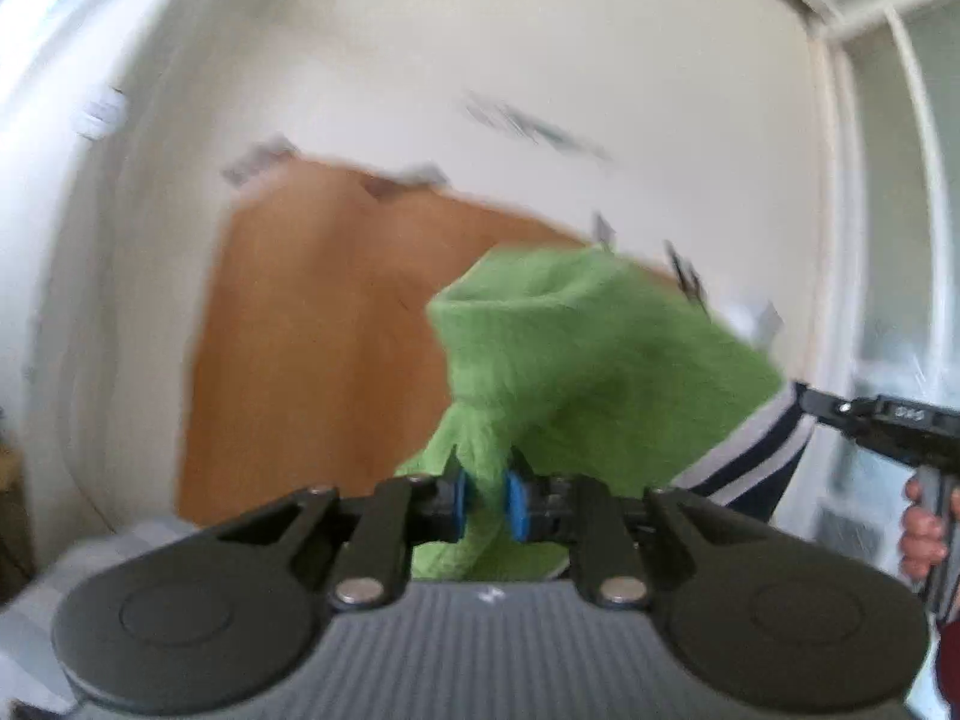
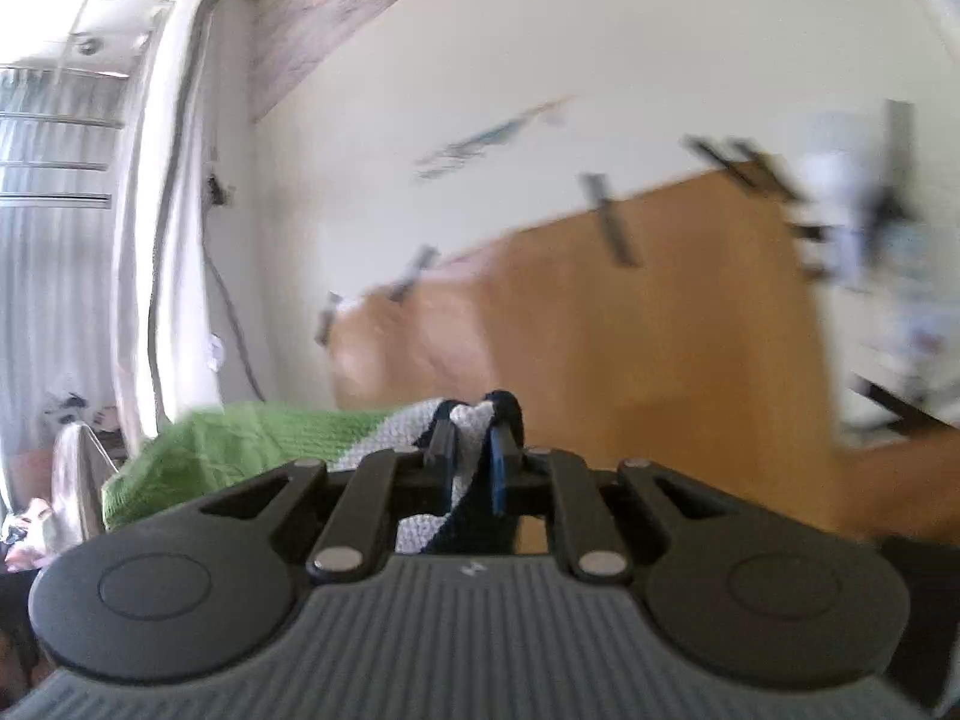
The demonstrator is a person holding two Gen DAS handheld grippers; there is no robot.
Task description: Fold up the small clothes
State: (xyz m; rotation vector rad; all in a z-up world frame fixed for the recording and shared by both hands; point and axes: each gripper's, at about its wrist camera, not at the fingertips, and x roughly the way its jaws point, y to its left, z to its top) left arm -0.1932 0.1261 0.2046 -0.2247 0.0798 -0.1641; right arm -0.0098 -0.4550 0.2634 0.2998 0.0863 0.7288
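A: How should this lift go?

B: Keep both ends level and draw the sock [image 1: 576, 372] taut in the air, so it hangs flat before it goes down for the fold.

A: And the grips?

B: The left hand-held gripper [image 1: 489, 501] has its blue pads nearly together, clamped on the green toe end. The right hand-held gripper [image 2: 474, 456] is pinched on the striped cuff [image 2: 468, 420].

A: Where is the sock?

B: Off any surface, stretched between the two, in front of a wooden board [image 1: 312, 324] against the wall.
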